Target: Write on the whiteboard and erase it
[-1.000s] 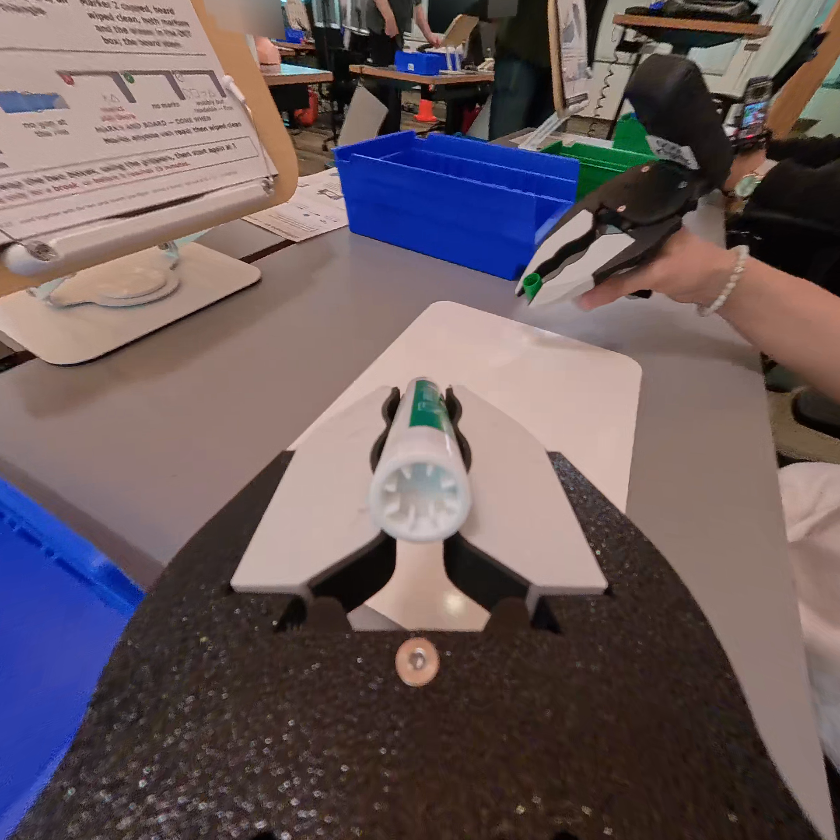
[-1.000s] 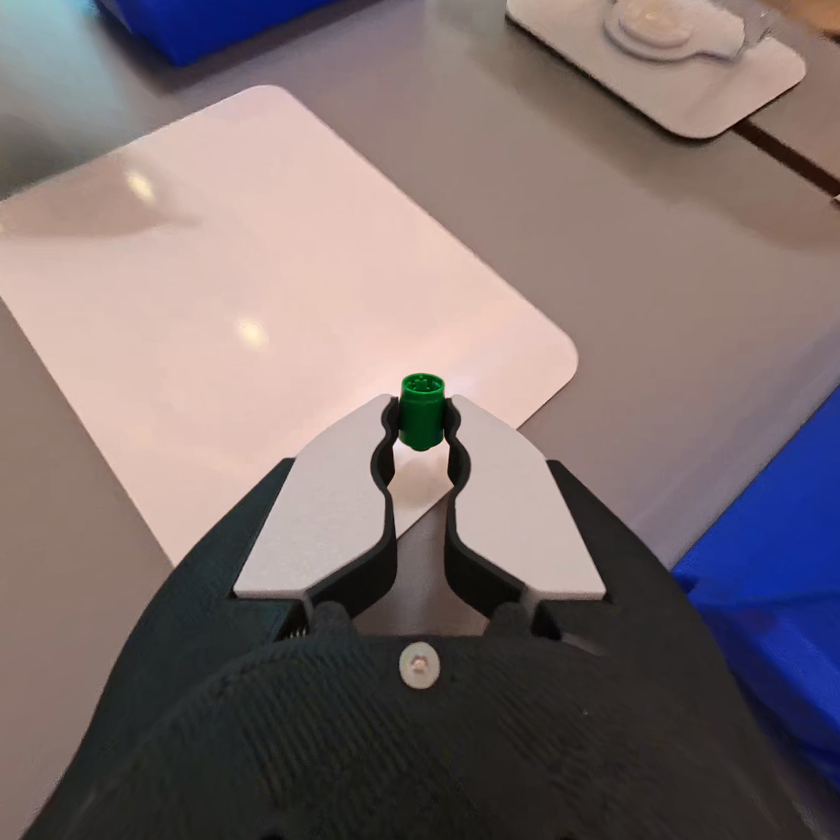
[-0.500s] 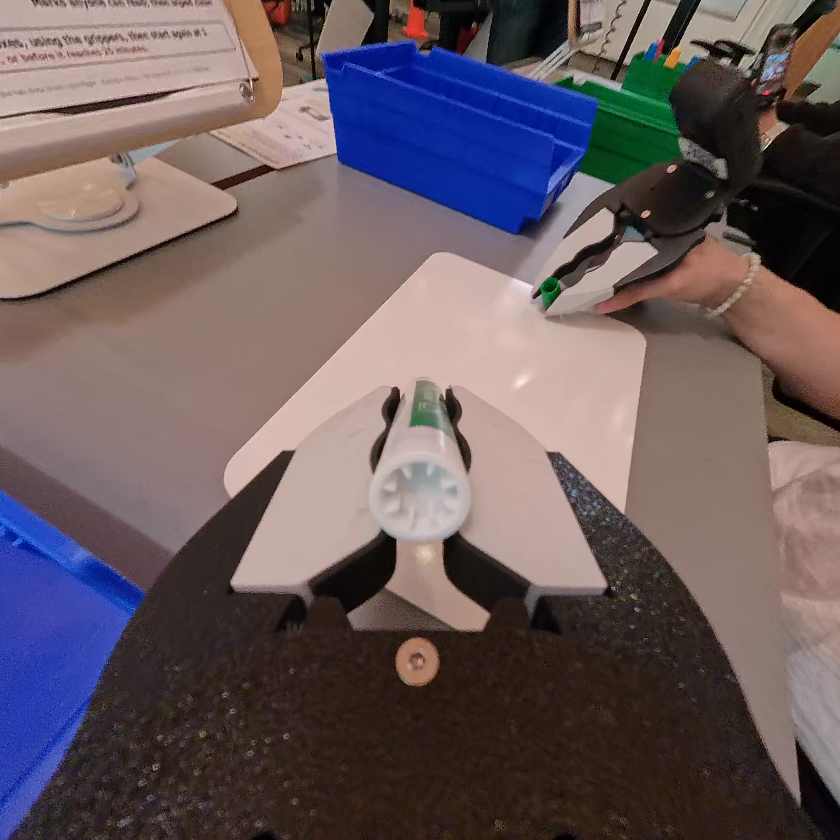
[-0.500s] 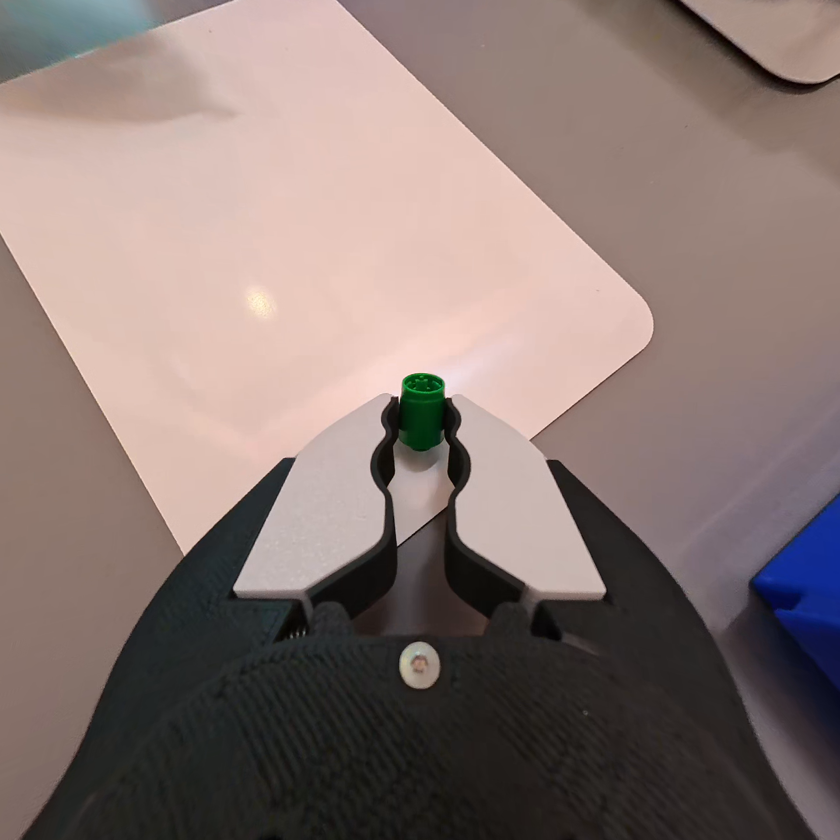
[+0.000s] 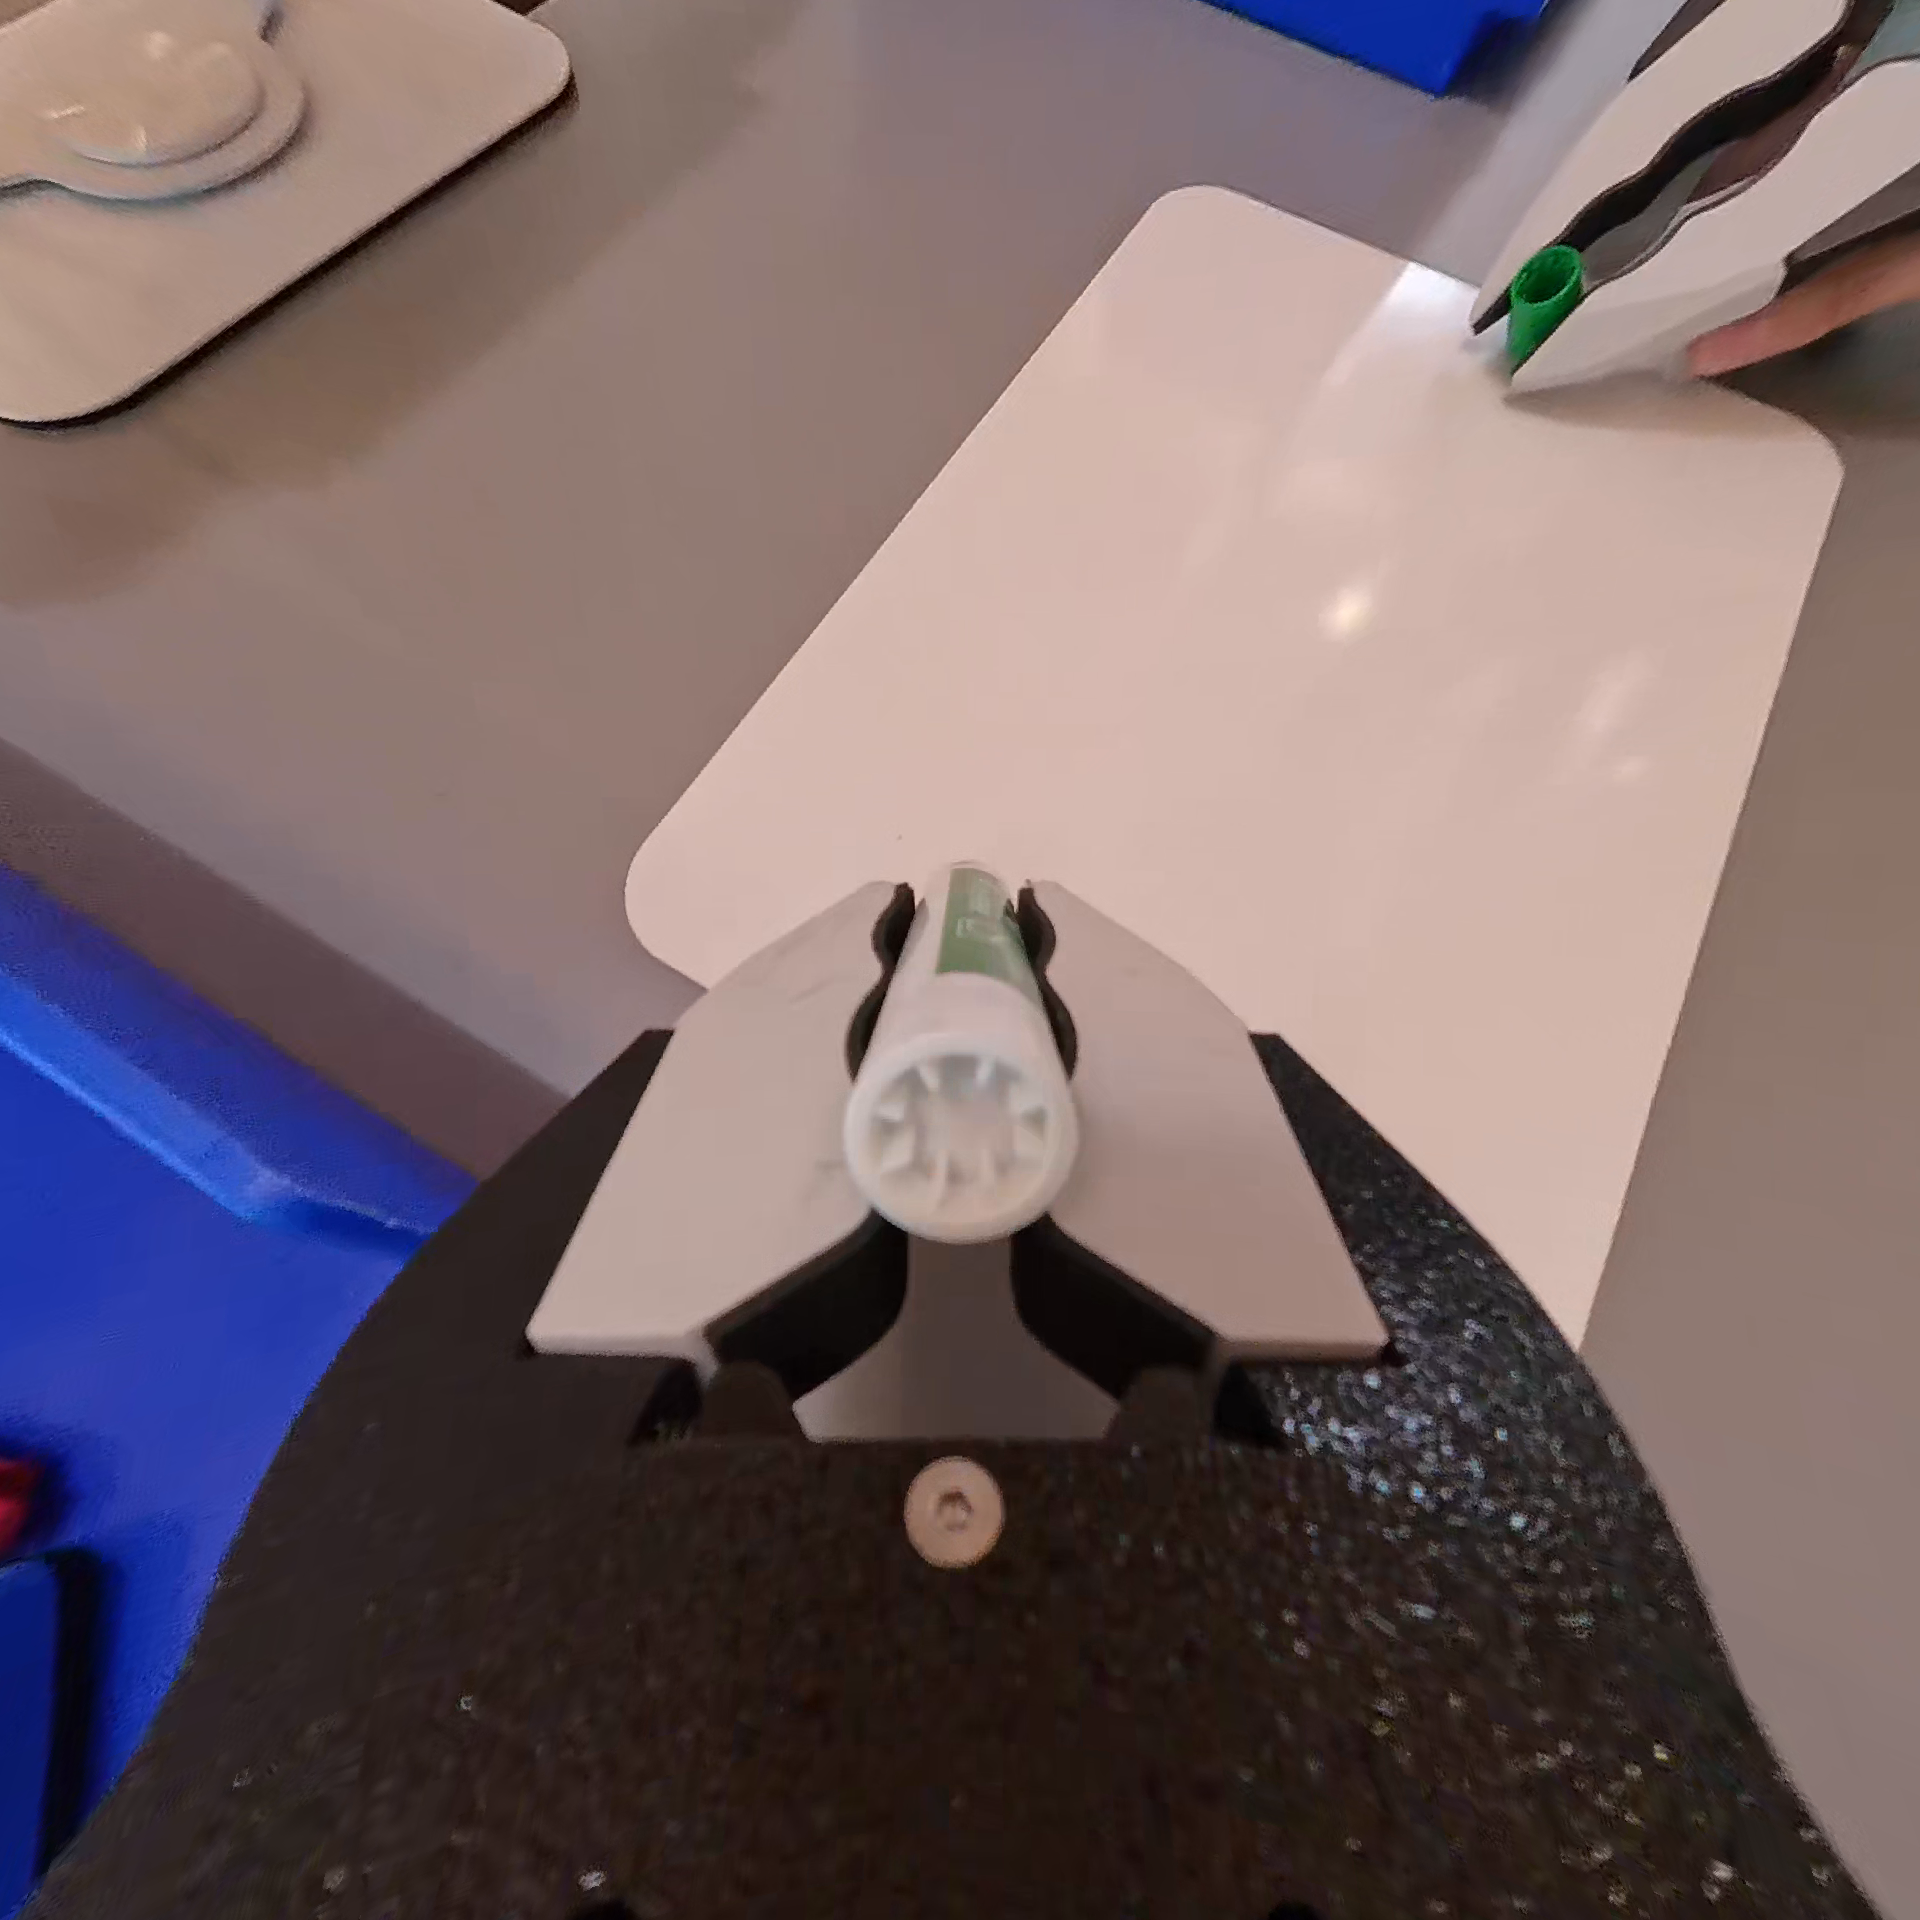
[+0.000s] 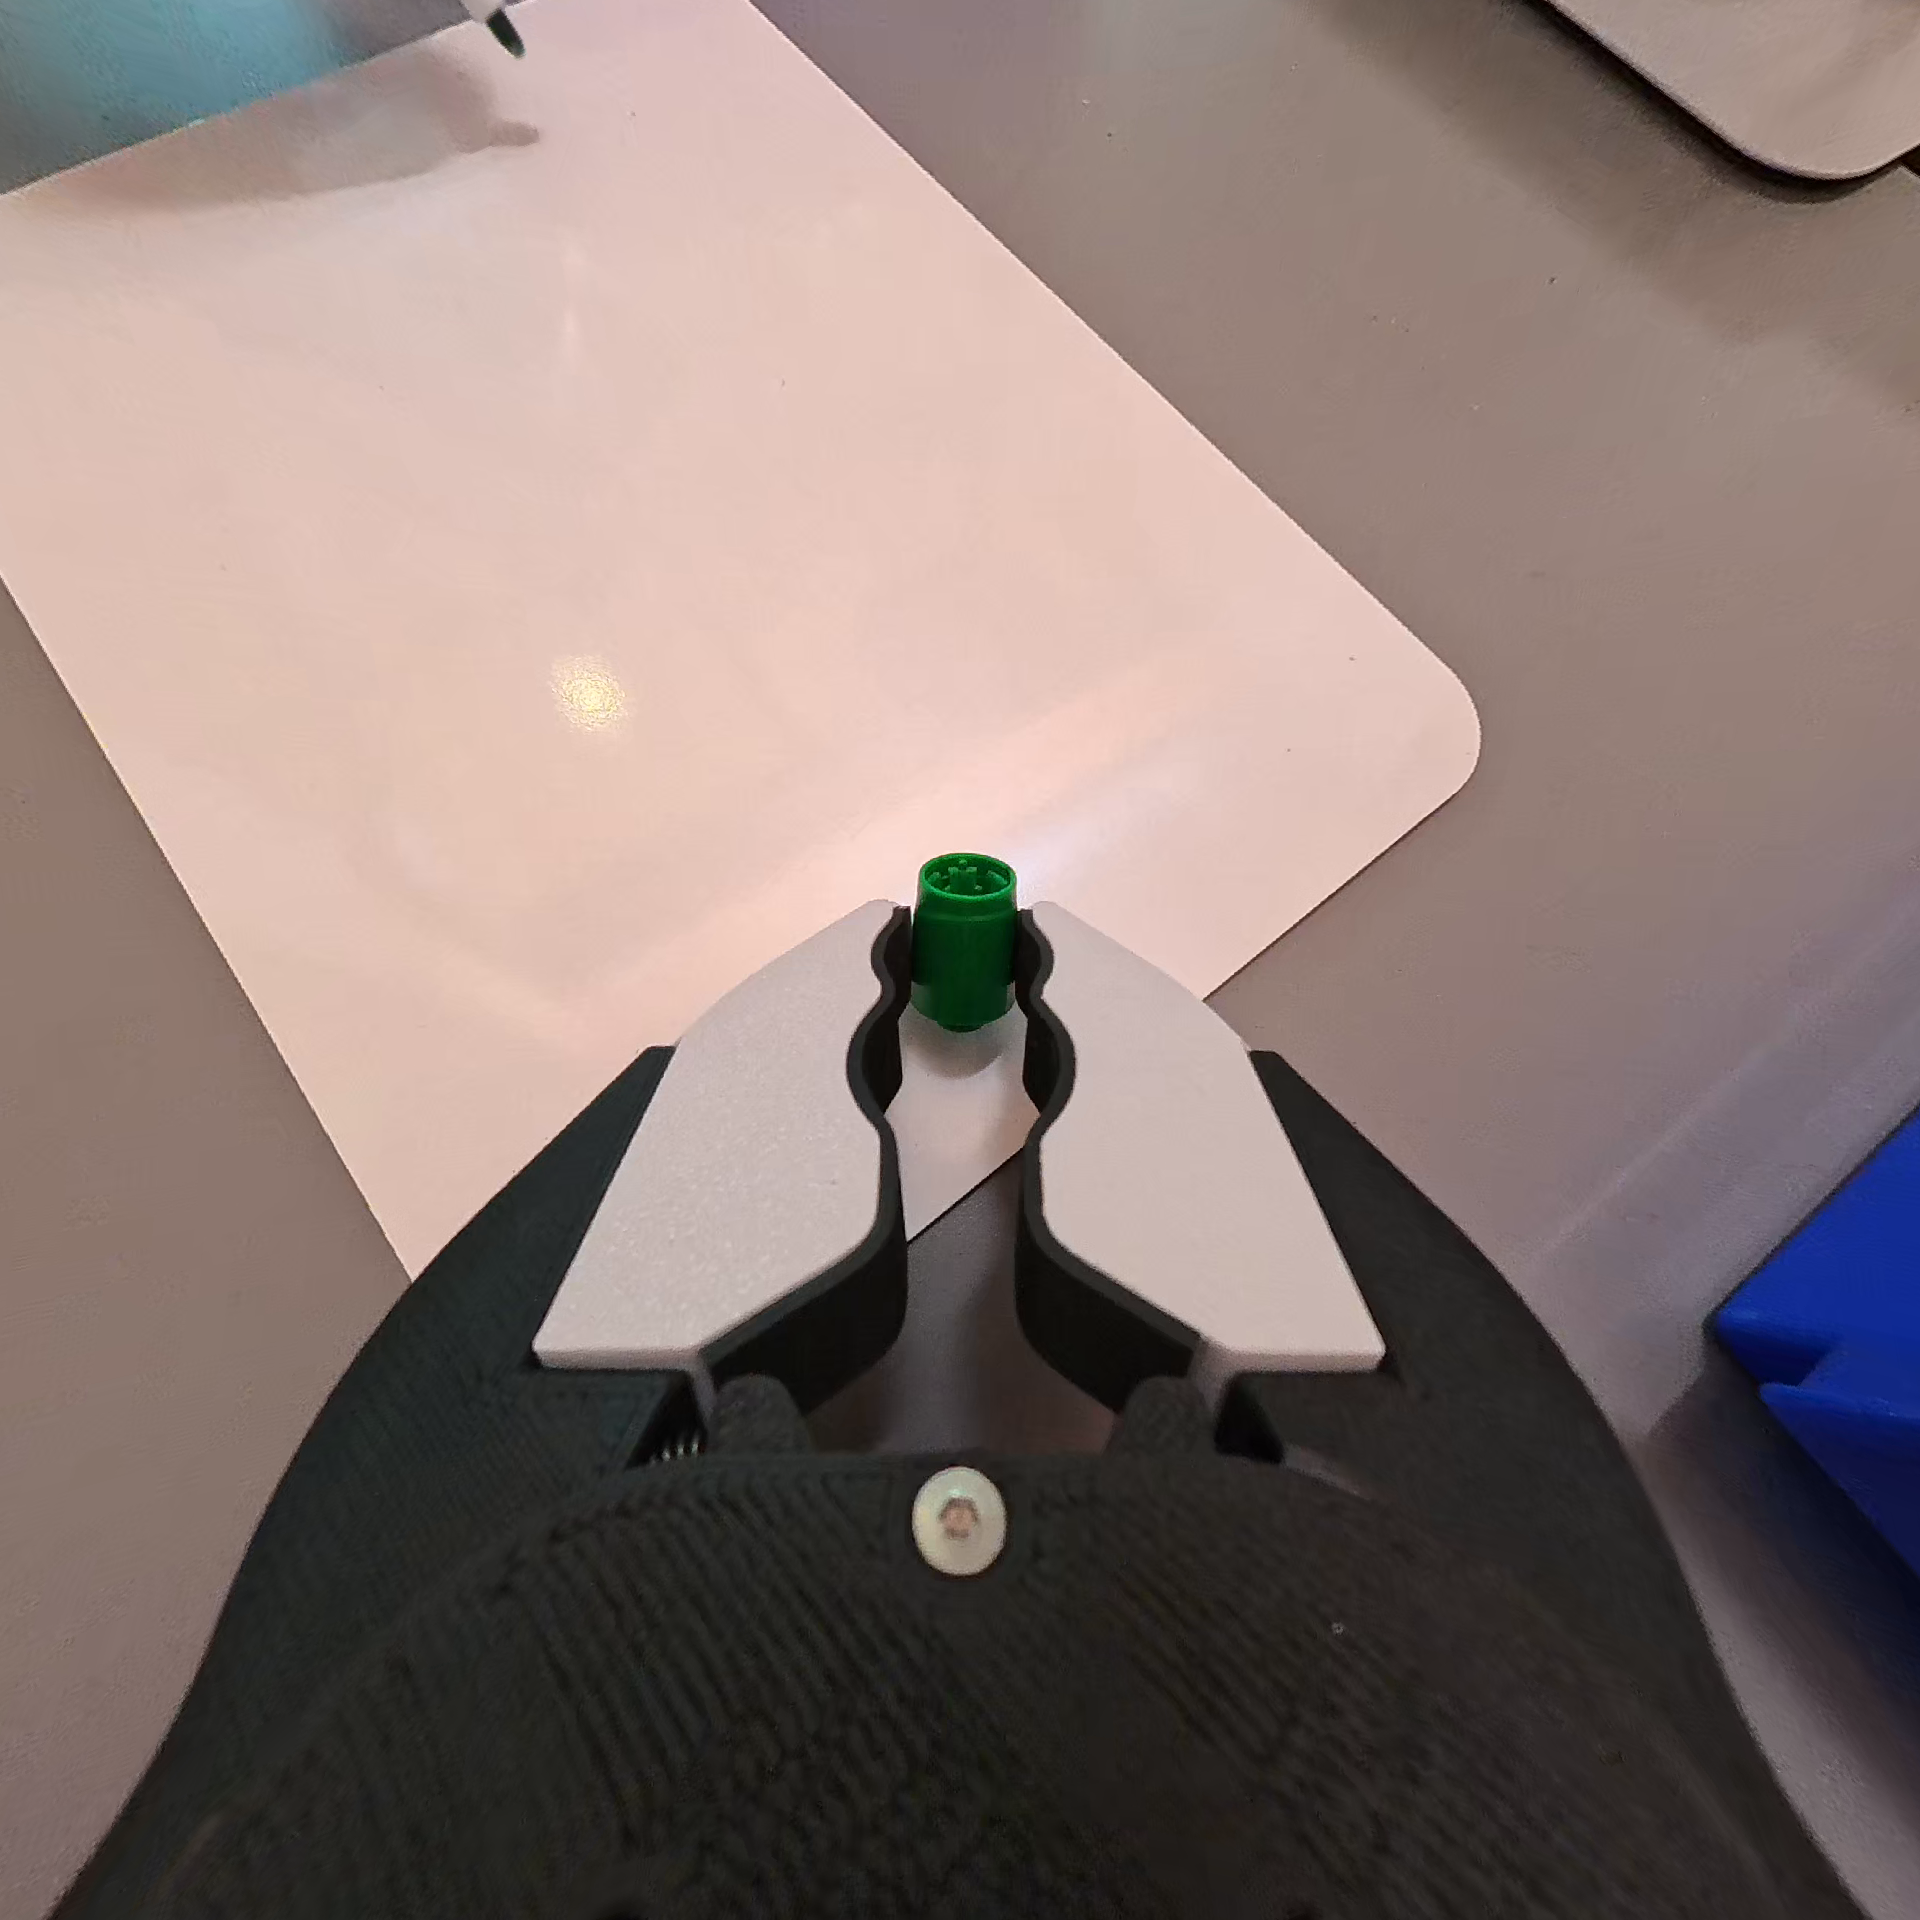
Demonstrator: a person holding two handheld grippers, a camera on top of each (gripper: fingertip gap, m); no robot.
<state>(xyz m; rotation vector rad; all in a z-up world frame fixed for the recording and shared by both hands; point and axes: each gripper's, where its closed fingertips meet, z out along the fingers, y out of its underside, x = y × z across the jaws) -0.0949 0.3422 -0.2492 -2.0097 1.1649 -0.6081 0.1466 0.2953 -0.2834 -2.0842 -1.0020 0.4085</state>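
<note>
My left gripper (image 5: 966,914) shows pale grey fingers on a speckled black body, and in it a white marker (image 5: 961,1060) with a green band. The whiteboard (image 5: 1299,675) gleams plain white, pinkish in the right wrist view. My right gripper (image 6: 961,925), upper right of the left view, is grey-fingered, black-bodied, pinching a bright green cap (image 6: 964,951). The table (image 5: 468,520) is dull grey-brown. A vivid blue bin (image 5: 156,1195) sits lower left.
</note>
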